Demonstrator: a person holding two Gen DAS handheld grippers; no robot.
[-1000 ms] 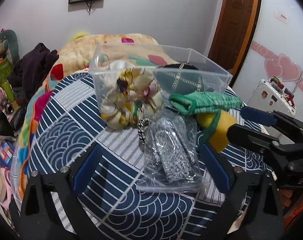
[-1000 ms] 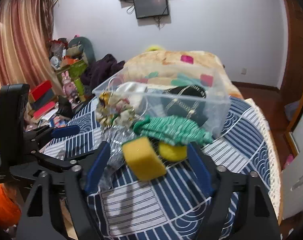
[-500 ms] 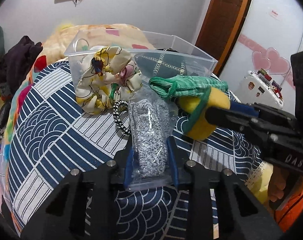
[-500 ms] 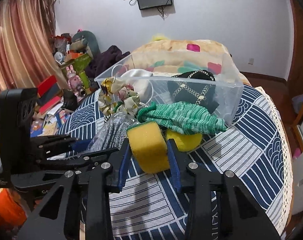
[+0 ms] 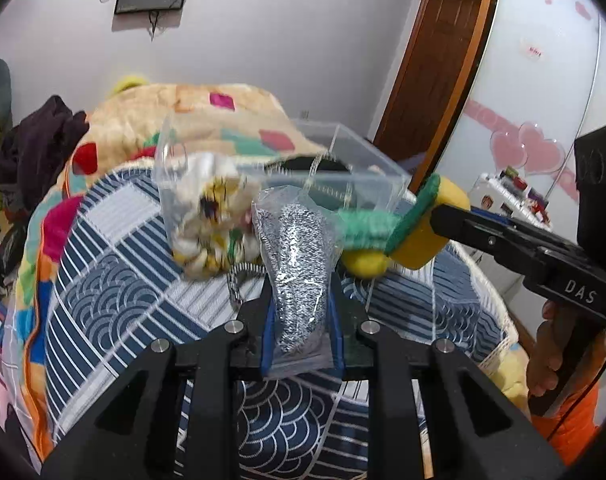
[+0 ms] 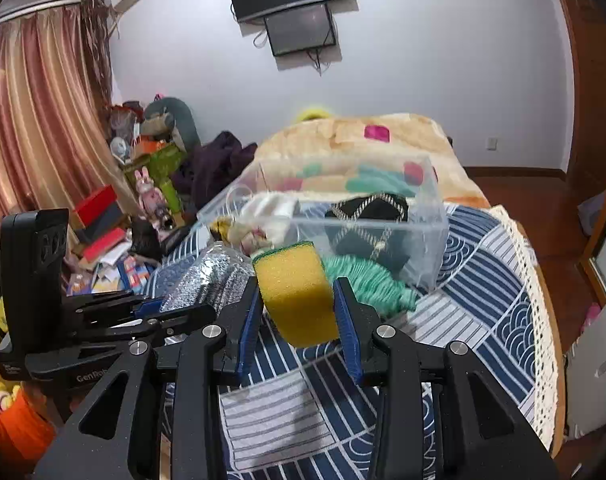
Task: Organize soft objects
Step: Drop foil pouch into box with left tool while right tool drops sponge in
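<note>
My left gripper (image 5: pixel 301 320) is shut on a clear bag of silver scourers (image 5: pixel 299 256) and holds it up off the bed. My right gripper (image 6: pixel 299 312) is shut on a yellow sponge with a green pad (image 6: pixel 295 292), also lifted; it shows at the right in the left wrist view (image 5: pixel 423 236). A clear plastic bin (image 6: pixel 367 216) stands beyond both, holding a black pouch (image 6: pixel 367 216) and white cloth. A floral scrunchie (image 5: pixel 211 232), a green knit cloth (image 6: pixel 367 284) and a second yellow sponge (image 5: pixel 363 264) lie in front of the bin.
The bed cover (image 6: pixel 483 300) is navy and white with a lace edge at the right. A beige patterned blanket (image 6: pixel 363 140) lies behind the bin. Toys and boxes (image 6: pixel 151 184) clutter the floor at the left. A door (image 5: pixel 431 60) is at the far right.
Both grippers closed on their objects and lifted them: the left raised the scourer bag, the right raised the yellow sponge off the bed toward the bin.
</note>
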